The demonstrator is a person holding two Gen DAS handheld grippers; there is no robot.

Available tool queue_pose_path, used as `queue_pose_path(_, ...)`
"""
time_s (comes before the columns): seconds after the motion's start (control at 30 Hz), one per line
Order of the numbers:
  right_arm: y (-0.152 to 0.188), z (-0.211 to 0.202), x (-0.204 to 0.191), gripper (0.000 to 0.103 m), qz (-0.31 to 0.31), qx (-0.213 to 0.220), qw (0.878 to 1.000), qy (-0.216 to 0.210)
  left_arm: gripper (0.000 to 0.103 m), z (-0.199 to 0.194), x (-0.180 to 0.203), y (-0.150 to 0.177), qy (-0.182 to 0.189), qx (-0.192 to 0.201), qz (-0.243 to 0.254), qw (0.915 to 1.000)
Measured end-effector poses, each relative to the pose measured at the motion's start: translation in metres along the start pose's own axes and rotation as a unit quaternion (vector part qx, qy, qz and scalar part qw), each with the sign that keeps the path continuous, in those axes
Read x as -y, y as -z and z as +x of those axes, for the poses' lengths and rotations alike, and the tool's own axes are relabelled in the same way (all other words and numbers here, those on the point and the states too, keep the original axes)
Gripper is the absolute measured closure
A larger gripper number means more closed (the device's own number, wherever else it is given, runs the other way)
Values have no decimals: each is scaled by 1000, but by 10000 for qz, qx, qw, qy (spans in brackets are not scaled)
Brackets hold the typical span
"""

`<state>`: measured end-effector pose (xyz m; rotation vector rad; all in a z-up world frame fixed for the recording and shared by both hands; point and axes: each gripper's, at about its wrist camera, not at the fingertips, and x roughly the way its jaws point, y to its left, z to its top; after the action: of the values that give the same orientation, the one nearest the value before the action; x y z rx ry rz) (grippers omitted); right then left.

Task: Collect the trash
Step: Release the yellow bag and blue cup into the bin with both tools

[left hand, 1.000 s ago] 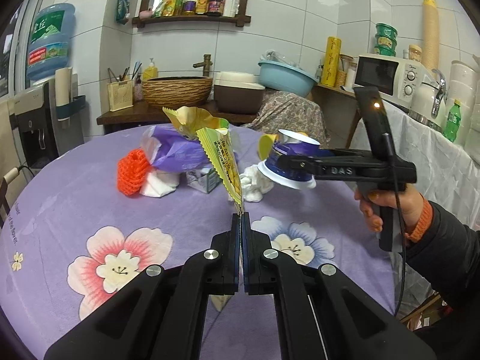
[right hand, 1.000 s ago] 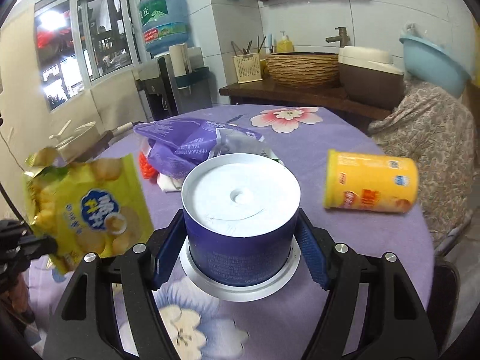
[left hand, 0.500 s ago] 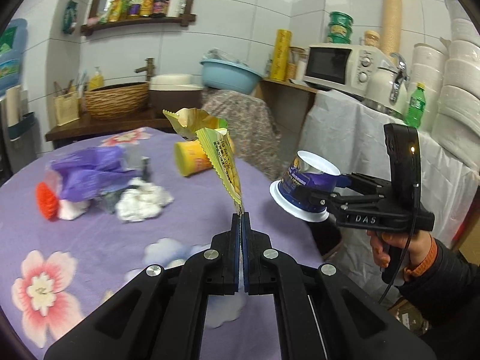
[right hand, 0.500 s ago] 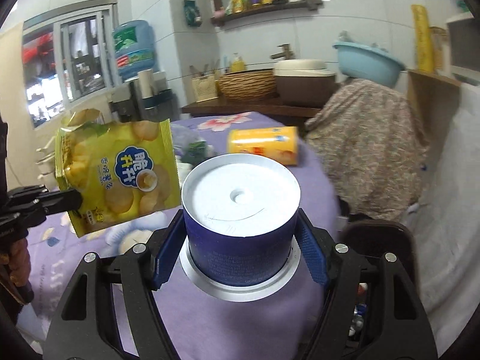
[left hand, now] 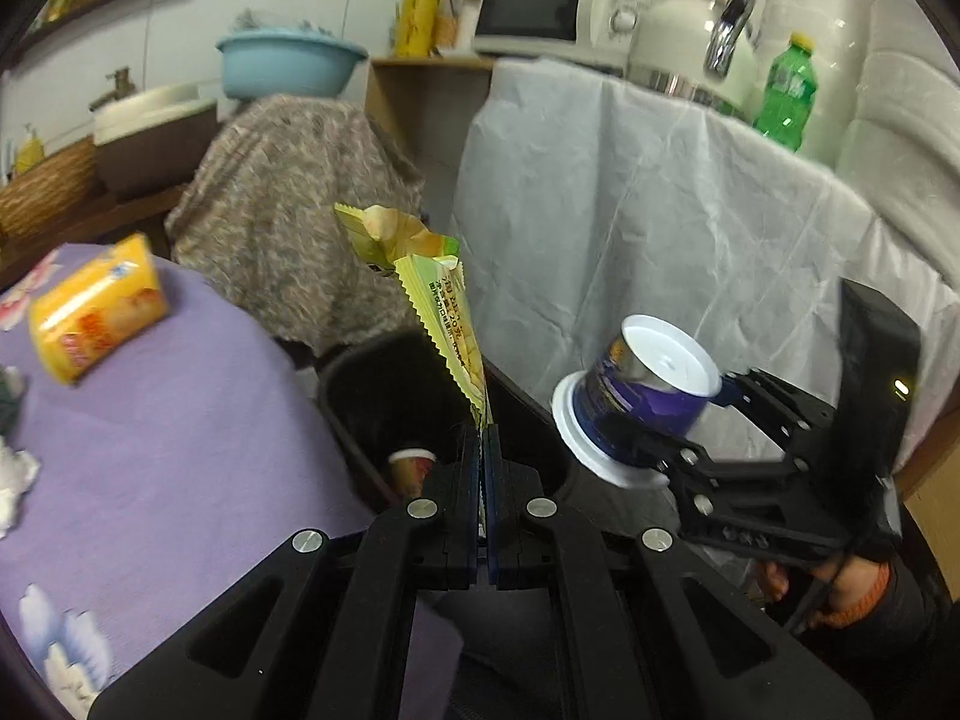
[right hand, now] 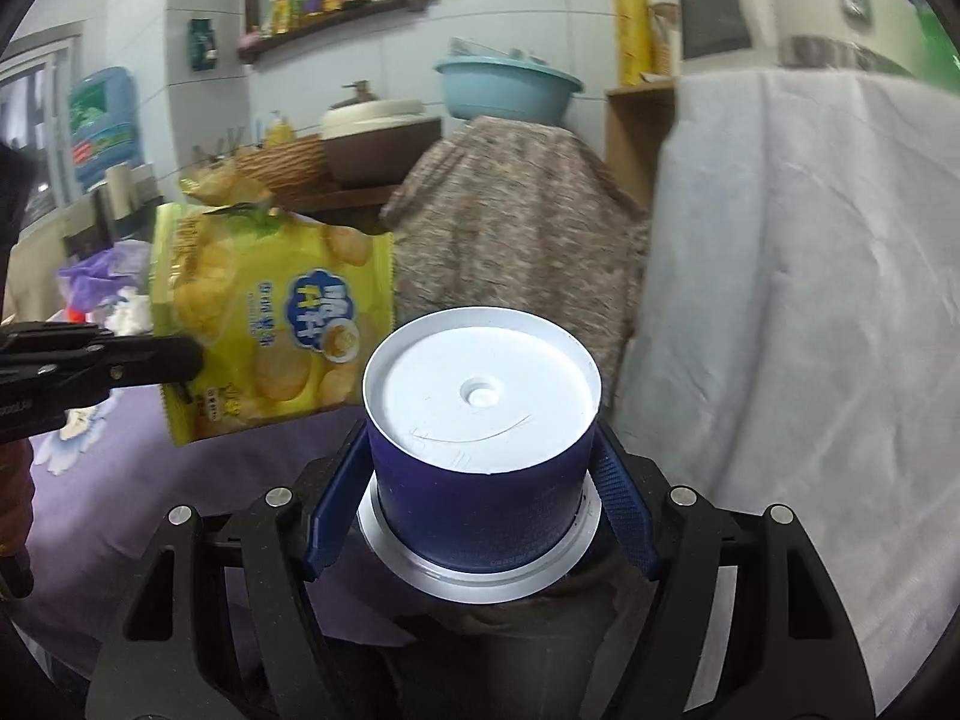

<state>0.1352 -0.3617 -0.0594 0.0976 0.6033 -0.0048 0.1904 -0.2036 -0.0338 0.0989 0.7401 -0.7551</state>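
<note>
My left gripper (left hand: 483, 444) is shut on the lower edge of a yellow chip bag (left hand: 444, 312), which stands upright over a black trash bin (left hand: 372, 396) beside the table. The bag's printed front shows in the right wrist view (right hand: 264, 318), with the left gripper (right hand: 180, 360) pinching its side. My right gripper (right hand: 480, 468) is shut on a blue tub (right hand: 480, 450) with a white base, held upside down. In the left wrist view the tub (left hand: 642, 402) hangs right of the bin. A paper cup (left hand: 411, 465) lies inside the bin.
A yellow can (left hand: 90, 312) lies on the purple flowered tablecloth (left hand: 150, 420); white tissue (left hand: 15, 480) sits at its left edge. A white-draped counter (left hand: 660, 210) with a microwave (left hand: 540, 6) and green bottle (left hand: 783, 90) stands right. A patterned cloth-covered thing (left hand: 288, 180) is behind the bin.
Both grippers swung right, away from the table's middle toward its edge. The black bin has come into view beneath the chip bag and the tub. Both grips are unchanged.
</note>
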Motion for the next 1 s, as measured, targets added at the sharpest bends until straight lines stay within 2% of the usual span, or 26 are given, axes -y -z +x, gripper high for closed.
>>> queue_pose_path(0.23, 20, 9, 23, 32, 268, -190, 9993, 149, 101, 86, 21, -11, -123, -824, 62, 9965)
queue_pose_path(0.4, 34, 21, 38, 32, 454, -374, 9981, 178, 101, 123, 12, -10, -143, -1186, -225, 9926)
queue_pose_path(0.6, 44, 30, 49, 32, 588, -506, 9968, 197, 98, 159, 7, -7, -229, -1588, -302, 9866)
queue_pose_path(0.63, 46, 31, 49, 32, 592, -518, 9967, 201, 91, 162, 4, -6, -204, -1647, -360, 9855)
queue_pose_path(0.67, 47, 33, 50, 32, 602, -544, 9965, 198, 69, 165, 2, -5, -201, -1701, -421, 9843)
queue_pose_path(0.73, 49, 35, 50, 32, 608, -584, 9963, 185, 45, 163, -3, -5, -218, -1603, -547, 9853)
queue_pose_path(0.87, 51, 41, 48, 32, 569, -650, 9961, 157, 43, 148, -5, -8, -176, -1395, -770, 9871)
queue_pose_path(1.0, 47, 53, 42, 32, 500, -684, 9964, 79, 39, 116, 0, -15, -422, -874, -722, 9927)
